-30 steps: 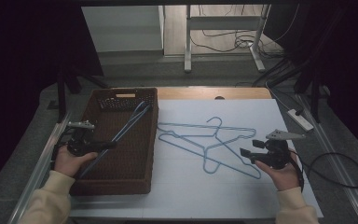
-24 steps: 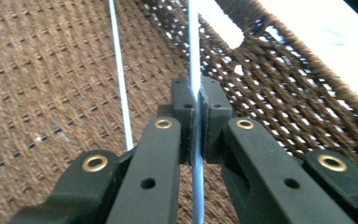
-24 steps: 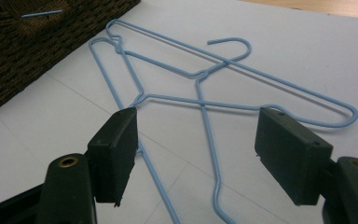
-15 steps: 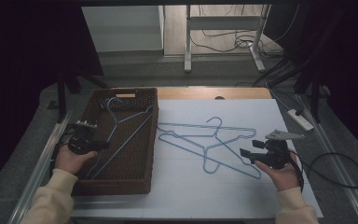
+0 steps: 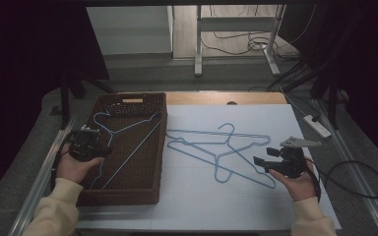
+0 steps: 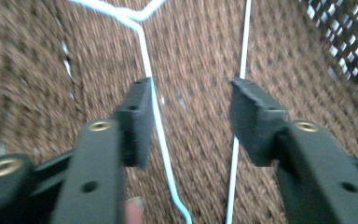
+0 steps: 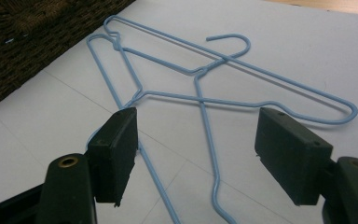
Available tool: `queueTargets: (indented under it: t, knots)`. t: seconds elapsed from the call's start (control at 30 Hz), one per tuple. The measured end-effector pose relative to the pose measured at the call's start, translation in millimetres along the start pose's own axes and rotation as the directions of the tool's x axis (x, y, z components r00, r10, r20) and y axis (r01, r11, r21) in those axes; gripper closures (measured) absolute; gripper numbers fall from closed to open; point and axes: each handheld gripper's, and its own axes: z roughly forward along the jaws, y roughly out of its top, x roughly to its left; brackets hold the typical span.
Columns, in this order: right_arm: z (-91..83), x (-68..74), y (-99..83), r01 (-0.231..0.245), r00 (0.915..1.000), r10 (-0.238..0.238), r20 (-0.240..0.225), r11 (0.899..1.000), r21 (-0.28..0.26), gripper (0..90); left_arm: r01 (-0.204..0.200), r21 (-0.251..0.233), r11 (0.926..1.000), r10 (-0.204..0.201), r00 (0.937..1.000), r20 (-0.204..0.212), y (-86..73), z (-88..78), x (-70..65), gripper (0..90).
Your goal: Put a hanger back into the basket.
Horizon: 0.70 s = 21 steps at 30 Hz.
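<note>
Toward the desk's right edge we are holding the wide-open right tool just beside the crossed blue hangers, while the left tool, jaws just opening, is releasing its hanger into the basket.

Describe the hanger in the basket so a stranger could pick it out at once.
Find the dark woven basket at the left of the white table. A single pale blue wire hanger lies on its floor, hook toward the far wall, by the left gripper. The two other blue hangers lie crossed outside on the table.
</note>
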Motion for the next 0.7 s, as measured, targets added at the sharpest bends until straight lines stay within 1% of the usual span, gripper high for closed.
queueTargets:
  t: [0.03, 0.07, 0.1, 0.13, 0.17, 0.2, 0.27, 0.33, 0.37, 0.43, 0.47, 0.5, 0.53, 0.57, 0.6, 0.63, 0.67, 0.7]
  knots:
    - [0.0, -0.1, 0.0, 0.000, 1.0000, 0.000, 0.000, 1.000, 0.000, 31.0, -0.005, -0.021, 0.9998, 0.005, 1.0000, 0.005, 0.5, -3.3, -1.6, 43.1]
    - [0.0, -0.1, 0.0, -0.001, 1.0000, 0.001, 0.000, 1.000, 0.000, 31.0, -0.011, -0.047, 0.9988, 0.012, 0.9999, 0.012, 1.5, -8.0, -3.8, 40.7]
    - [0.3, 0.0, 0.0, 0.000, 1.0000, 0.000, 0.000, 1.000, 0.001, 31.0, -0.019, -0.095, 0.9953, 0.023, 0.9991, 0.035, 2.6, -15.6, -7.9, 37.8]
    - [0.3, 0.0, 0.0, 0.000, 1.0000, 0.000, 0.000, 1.000, 0.001, 31.0, -0.019, -0.095, 0.9953, 0.023, 0.9991, 0.035, 2.6, -15.6, -7.9, 36.9]
    - [0.4, 0.0, -0.1, 0.000, 1.0000, 0.000, 0.000, 1.000, 0.002, 31.0, -0.025, -0.129, 0.9914, 0.033, 0.9976, 0.061, 3.3, -21.9, -11.2, 36.9]
    - [0.4, 0.2, -0.1, 0.002, 1.0000, -0.002, 0.001, 1.000, 0.005, 31.0, -0.029, -0.158, 0.9871, 0.043, 0.9952, 0.087, 3.9, -29.1, -15.2, 35.0]
    - [0.3, 0.4, -0.1, 0.001, 1.0000, -0.001, 0.001, 1.000, 0.004, 30.9, -0.031, -0.187, 0.9818, 0.053, 0.9922, 0.113, 3.8, -36.1, -19.8, 32.9]
    - [0.2, 0.1, -0.1, 0.001, 1.0000, -0.001, 0.000, 1.000, 0.003, 30.8, -0.034, -0.212, 0.9767, 0.064, 0.9882, 0.139, 3.2, -43.3, -25.6, 32.2]
    - [0.2, 0.1, -0.1, 0.001, 1.0000, -0.001, 0.000, 1.000, 0.003, 30.8, -0.036, -0.224, 0.9740, 0.072, 0.9853, 0.155, 2.7, -46.5, -29.2, 32.2]
    - [0.4, 0.1, -0.2, 0.003, 1.0000, -0.004, 0.003, 1.000, 0.007, 30.8, -0.055, -0.237, 0.9700, 0.101, 0.9773, 0.186, 0.8, -52.2, -40.4, 31.5]
    - [0.4, 0.1, -0.2, 0.003, 1.0000, -0.003, 0.003, 1.000, 0.007, 30.7, -0.055, -0.237, 0.9700, 0.101, 0.9773, 0.186, 0.8, -52.2, -40.4, 31.4]
    - [0.4, 0.1, -0.2, 0.003, 1.0000, -0.003, 0.003, 1.000, 0.007, 30.7, -0.060, -0.239, 0.9692, 0.109, 0.9736, 0.201, 0.1, -53.0, -43.7, 31.4]
    - [0.2, 0.1, -0.1, 0.004, 1.0000, -0.004, 0.003, 1.000, 0.007, 30.7, -0.061, -0.250, 0.9663, 0.119, 0.9666, 0.227, -1.9, -53.9, -50.1, 31.0]
    - [0.2, 0.1, -0.1, 0.004, 1.0000, -0.004, 0.003, 1.000, 0.007, 30.7, -0.061, -0.250, 0.9663, 0.119, 0.9666, 0.227, -1.9, -53.9, -50.1, 30.9]
    - [0.1, 0.0, -0.3, 0.003, 1.0000, -0.003, 0.001, 1.000, 0.005, 30.7, -0.062, -0.254, 0.9651, 0.124, 0.9642, 0.234, -3.0, -54.4, -53.4, 30.5]
    - [0.0, -0.1, -0.3, 0.003, 1.0000, -0.003, 0.001, 1.000, 0.005, 30.7, -0.067, -0.266, 0.9616, 0.135, 0.9592, 0.248, -5.3, -56.0, -59.5, 30.1]
    - [-0.1, -0.1, -0.3, 0.002, 1.0000, -0.002, 0.000, 1.000, 0.004, 30.7, -0.068, -0.274, 0.9594, 0.141, 0.9565, 0.256, -6.3, -56.8, -62.3, 30.0]
    - [-0.1, -0.1, -0.3, 0.002, 1.0000, -0.002, 0.000, 1.000, 0.004, 30.7, -0.068, -0.274, 0.9594, 0.141, 0.9565, 0.256, -6.3, -56.8, -62.3, 29.6]
